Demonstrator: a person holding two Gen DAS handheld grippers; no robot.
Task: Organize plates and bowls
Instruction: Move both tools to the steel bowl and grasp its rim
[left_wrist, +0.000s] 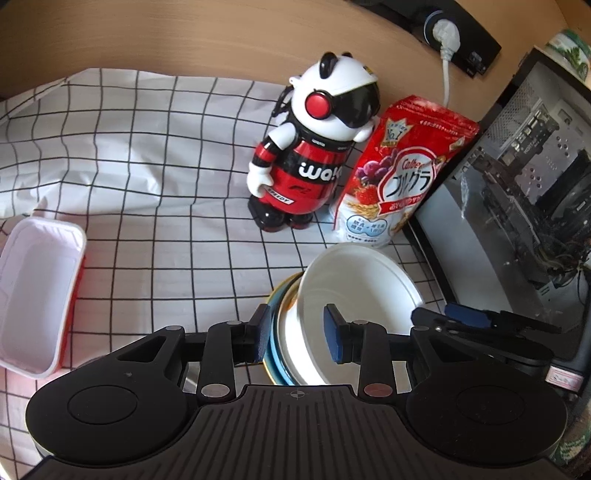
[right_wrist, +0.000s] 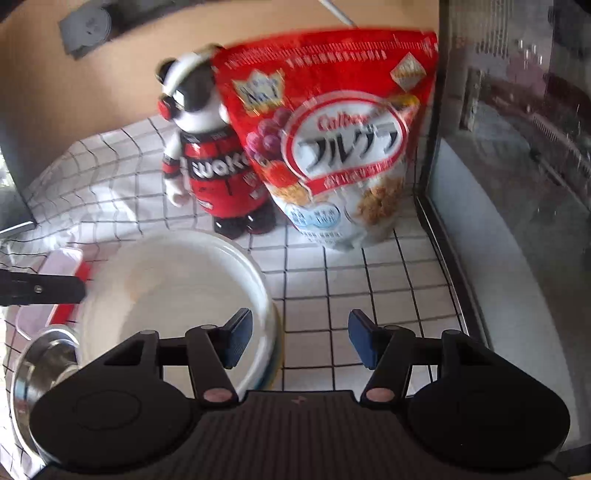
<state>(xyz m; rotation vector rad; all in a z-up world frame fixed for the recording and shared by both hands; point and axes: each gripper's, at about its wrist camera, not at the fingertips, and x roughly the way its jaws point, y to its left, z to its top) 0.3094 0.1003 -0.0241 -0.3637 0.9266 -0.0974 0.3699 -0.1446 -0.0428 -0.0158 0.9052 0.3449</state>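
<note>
checked cloth (left_wrist: 155, 184) bears white bowl (left_wrist: 354, 280) straddled by left hand-held gripper (left_wrist: 297, 334).

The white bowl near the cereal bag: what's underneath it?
The white bowl sits on a stack of dishes: a white edge, then a blue rim and a yellowish one peek out at its left side. How many lie there, and the cloth below them, is covered.

Bystanders on a checked cloth

A toy robot (left_wrist: 314, 147) is stood beside a cereal bag (left_wrist: 399, 173); a white tub (left_wrist: 37, 295) is set well apart; a computer case (left_wrist: 517, 206) is placed alongside.
</note>
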